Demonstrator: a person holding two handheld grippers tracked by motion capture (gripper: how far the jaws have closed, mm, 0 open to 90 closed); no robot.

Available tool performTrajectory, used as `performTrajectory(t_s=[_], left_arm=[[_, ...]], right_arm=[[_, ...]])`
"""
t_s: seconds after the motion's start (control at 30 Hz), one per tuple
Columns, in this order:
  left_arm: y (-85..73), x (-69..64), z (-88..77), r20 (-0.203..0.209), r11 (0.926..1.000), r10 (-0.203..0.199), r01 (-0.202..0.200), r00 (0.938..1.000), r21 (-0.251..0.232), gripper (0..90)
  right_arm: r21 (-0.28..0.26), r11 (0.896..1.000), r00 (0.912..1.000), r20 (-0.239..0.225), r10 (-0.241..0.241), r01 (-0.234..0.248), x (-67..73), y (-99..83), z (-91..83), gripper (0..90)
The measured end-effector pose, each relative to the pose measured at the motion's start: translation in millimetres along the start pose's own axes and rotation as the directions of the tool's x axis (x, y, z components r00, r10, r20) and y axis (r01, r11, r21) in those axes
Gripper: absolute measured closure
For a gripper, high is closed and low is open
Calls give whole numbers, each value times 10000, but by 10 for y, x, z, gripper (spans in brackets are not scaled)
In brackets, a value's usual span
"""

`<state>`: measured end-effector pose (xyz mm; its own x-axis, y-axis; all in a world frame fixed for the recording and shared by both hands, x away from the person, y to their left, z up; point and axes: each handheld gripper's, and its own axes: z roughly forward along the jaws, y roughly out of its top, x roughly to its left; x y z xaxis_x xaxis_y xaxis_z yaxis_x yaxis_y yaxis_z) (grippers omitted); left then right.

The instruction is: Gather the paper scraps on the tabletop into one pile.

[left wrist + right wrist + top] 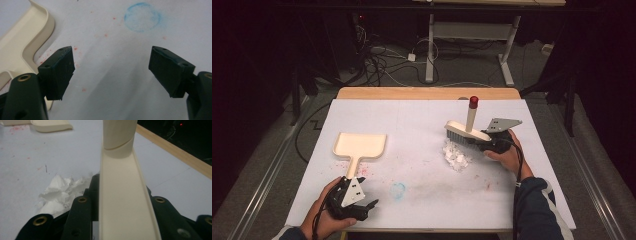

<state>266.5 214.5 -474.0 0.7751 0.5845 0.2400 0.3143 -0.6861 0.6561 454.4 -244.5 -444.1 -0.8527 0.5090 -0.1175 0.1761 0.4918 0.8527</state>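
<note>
Right hand-held gripper [484, 144] clamped on a cream brush [467, 132]; left hand-held gripper [368, 207] gaping and empty.

The right jaws grip the brush's back, its red-capped handle rising upright and its bristles standing at the far edge of a pile of white paper scraps [456, 155] on the desk [422, 120]. The left jaws stand wide apart over bare desk near the front edge, beside the handle of the cream dustpan [359, 146], which lies flat well apart from the scraps. A blue chalk ring [398, 190] marks the desk between the hands.
</note>
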Motion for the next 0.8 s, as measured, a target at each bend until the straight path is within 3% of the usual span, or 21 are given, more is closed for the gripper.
performTrajectory(t_s=[0.13, 0.3, 0.47, 0.8], left_arm=[[9, 2, 0, 5, 10000, 79, -79, 10000, -5, 198], [13, 4, -10, -27, 9999, 143, -143, 9999, -53, 198], [12, -1, -15, -18, 9997, 224, -225, 9997, -58, 198], [13, 0, -30, -25, 9994, 301, -301, 9995, -160, 199]], right_arm=[[-291, 9994, 9990, 408, 179, -167, 16, 32, -93, 680], [-691, 9970, 9978, 532, 394, -357, 102, 110, -241, 680], [-1078, 9929, 9977, 377, 556, -513, 237, 189, -373, 680], [-998, 9942, 9992, -31, 387, -388, 608, 254, -538, 680]])
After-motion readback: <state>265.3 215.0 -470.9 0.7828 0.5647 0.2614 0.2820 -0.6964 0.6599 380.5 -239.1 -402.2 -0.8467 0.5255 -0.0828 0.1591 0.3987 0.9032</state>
